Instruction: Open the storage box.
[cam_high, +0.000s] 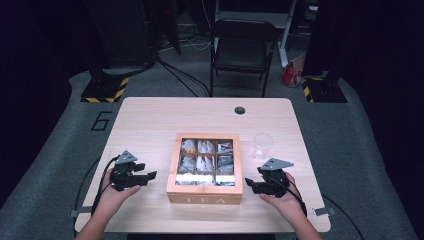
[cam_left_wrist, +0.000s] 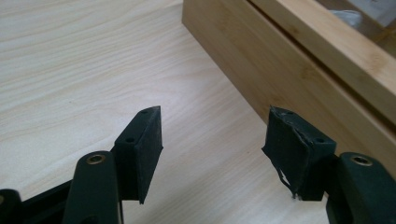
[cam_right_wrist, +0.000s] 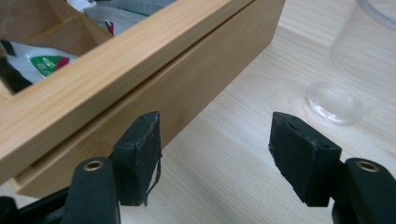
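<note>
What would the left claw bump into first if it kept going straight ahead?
Probably the wooden tea box. The left claw is open with nothing between its jaws, and the box's side wall lies just ahead across bare table. How far off it is, I cannot tell.
</note>
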